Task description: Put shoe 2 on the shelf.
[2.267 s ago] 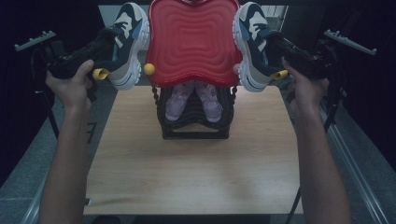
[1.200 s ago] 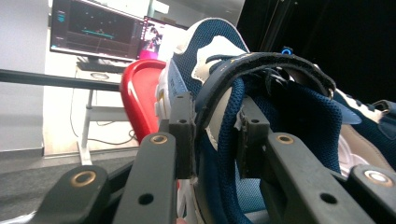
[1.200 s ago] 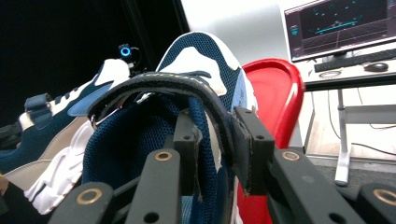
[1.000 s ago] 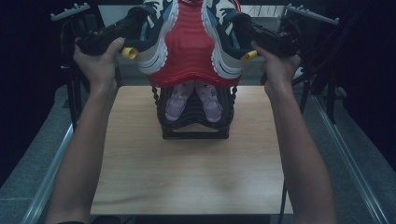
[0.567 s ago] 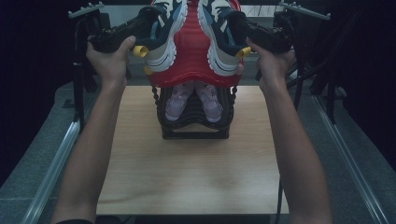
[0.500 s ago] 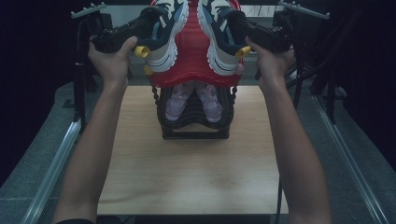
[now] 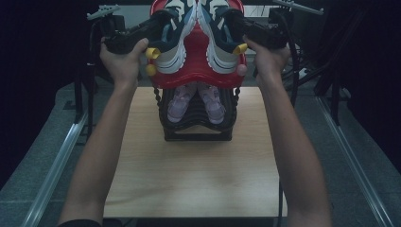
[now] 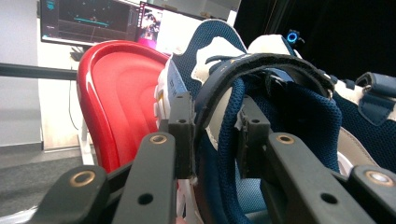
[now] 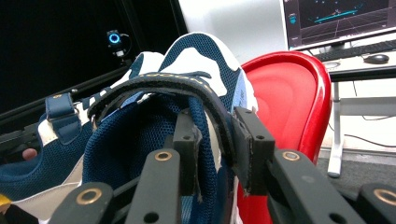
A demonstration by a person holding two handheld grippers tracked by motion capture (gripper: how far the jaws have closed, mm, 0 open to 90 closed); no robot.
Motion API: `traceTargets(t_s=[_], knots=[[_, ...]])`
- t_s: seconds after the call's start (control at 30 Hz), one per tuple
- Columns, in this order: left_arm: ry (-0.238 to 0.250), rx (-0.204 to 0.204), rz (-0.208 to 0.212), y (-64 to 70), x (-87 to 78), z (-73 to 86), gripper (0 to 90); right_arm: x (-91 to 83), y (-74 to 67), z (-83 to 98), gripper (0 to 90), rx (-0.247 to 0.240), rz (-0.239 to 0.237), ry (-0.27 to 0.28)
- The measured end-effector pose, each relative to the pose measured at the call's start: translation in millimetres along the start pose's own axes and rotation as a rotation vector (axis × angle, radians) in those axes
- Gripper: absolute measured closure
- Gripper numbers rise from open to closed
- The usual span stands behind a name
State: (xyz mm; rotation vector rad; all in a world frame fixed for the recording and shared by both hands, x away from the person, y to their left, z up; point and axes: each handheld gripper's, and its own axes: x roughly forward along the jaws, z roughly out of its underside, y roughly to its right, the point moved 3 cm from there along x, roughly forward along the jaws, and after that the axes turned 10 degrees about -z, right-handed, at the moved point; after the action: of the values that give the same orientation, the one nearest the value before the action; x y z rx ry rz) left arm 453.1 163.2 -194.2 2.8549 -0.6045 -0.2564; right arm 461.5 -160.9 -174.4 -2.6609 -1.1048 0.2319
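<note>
Above the far end of the tabletop (image 7: 189, 179) you have brought the two sneakers together over the red tray (image 7: 198, 75). Left hand-held gripper (image 8: 212, 135) clamps the left sneaker (image 7: 172, 38) collar; right hand-held gripper (image 9: 217, 144) clamps the right sneaker (image 7: 222, 33). Tongue lettering is unreadable.

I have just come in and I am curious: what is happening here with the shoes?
A person holds two blue-and-white sneakers above a red tray. The left claw grips the left sneaker by its collar, and the right claw grips the right sneaker likewise. The red tray tops a black rack holding pink shoes.
</note>
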Motion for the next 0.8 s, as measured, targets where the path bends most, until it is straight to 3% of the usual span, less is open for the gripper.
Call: traceTargets(t_s=[0.33,0.63,0.8], knots=[[-0.004,0.034,-0.034,2.4,1.3,3.6,72.4,8.1,3.9,3.4,72.3,0.003,0.031,-0.011],[-0.016,0.026,-0.061,-1.1,7.7,11.4,72.4,14.4,8.2,9.0,72.2,-0.004,0.061,-0.035],[-0.035,0.025,-0.066,-5.2,13.3,18.3,72.1,20.0,9.6,13.5,71.4,-0.036,0.079,-0.055]])
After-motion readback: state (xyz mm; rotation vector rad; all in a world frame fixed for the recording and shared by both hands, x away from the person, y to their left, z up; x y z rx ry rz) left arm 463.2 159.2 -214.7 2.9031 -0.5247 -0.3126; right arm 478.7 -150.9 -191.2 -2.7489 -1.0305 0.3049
